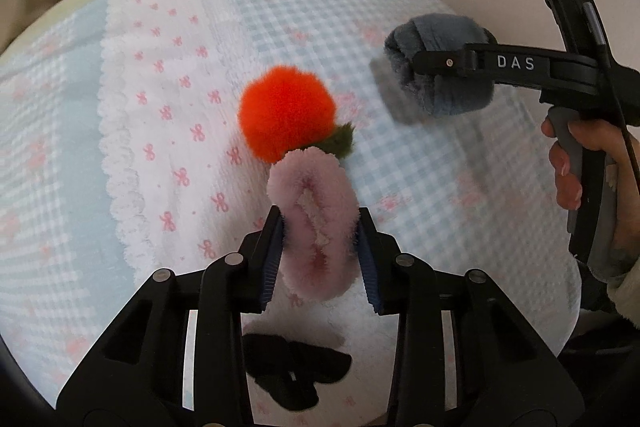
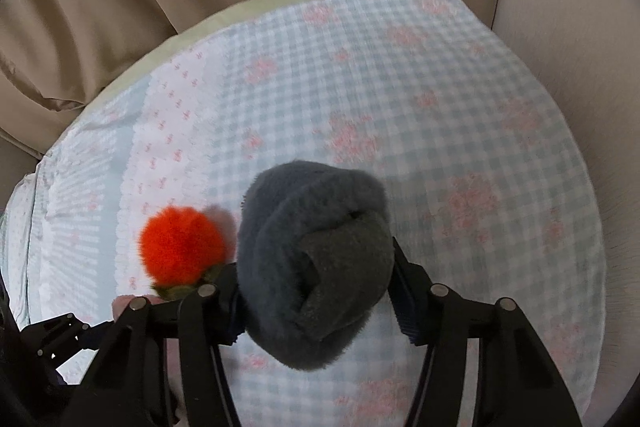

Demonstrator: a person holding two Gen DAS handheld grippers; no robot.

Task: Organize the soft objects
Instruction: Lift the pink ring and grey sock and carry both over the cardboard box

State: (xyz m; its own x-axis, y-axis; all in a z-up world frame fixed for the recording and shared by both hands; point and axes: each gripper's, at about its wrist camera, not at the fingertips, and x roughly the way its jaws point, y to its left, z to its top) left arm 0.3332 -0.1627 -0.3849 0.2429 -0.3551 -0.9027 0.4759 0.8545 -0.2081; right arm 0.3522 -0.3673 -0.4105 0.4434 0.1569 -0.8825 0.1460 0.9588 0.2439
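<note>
Above the gingham bedspread (image 1: 400, 195), the left gripper (image 1: 320, 239) pinches a pink fluffy scrunchie (image 1: 312, 223) and the right gripper (image 2: 316, 291) pinches a grey plush roll (image 2: 312, 267), neither yet placed beside the resting orange pom-pom (image 1: 286, 113).

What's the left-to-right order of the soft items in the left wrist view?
Orange pompom → pink fuzzy piece clamped in the left gripper → grey plush roll held by the right gripper.

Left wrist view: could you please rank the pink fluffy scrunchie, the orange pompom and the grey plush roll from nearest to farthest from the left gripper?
1. Pink scrunchie: held between the left gripper's jaws.
2. Orange pompom: just ahead, on the bedspread.
3. Grey plush roll: far right, held by the right gripper.
</note>
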